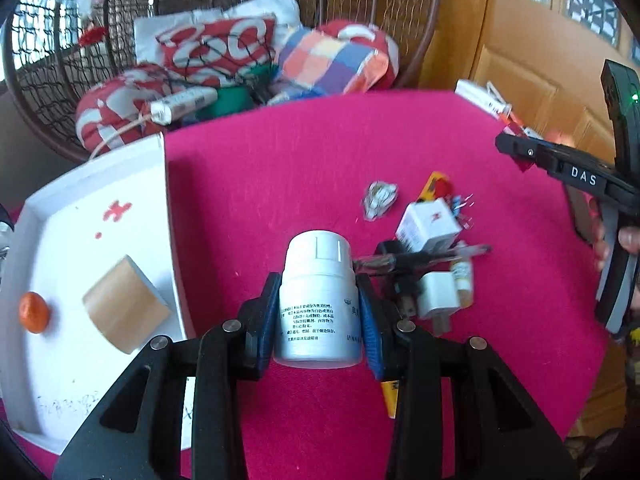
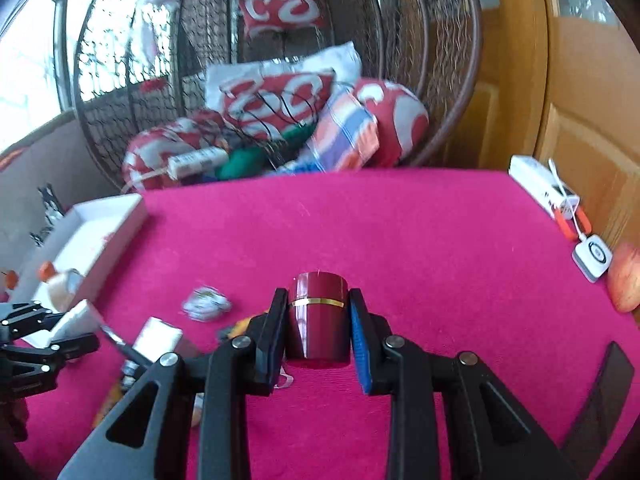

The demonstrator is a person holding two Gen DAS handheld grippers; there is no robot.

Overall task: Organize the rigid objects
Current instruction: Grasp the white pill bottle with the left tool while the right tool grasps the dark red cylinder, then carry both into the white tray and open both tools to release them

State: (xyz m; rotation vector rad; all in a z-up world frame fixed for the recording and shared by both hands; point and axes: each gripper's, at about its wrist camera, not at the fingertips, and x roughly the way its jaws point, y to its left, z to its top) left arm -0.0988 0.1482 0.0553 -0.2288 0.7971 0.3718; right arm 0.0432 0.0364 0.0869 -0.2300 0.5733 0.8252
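Observation:
My left gripper [image 1: 318, 285] is shut on a white pill bottle [image 1: 316, 256] with printed text, held upright above the pink tablecloth [image 1: 280, 168]. To its left, a white tray [image 1: 80, 240] holds a wooden block [image 1: 124, 308] and an orange ball [image 1: 34, 312]. To the bottle's right lies a pile: a white cube box [image 1: 428, 226], a white charger plug [image 1: 438, 296], a pen [image 1: 420, 258] and a foil wad [image 1: 378, 200]. My right gripper [image 2: 318, 294] is shut on a dark red cylinder [image 2: 318, 320] with a gold band, above the cloth.
Behind the table stands a wicker hanging chair [image 2: 400, 20] full of red-and-white cushions [image 1: 216, 48]. A wooden door [image 1: 540, 60] is at the right. By the table's right edge are a white box [image 2: 536, 184], a small white device [image 2: 594, 258] and an apple [image 2: 626, 280].

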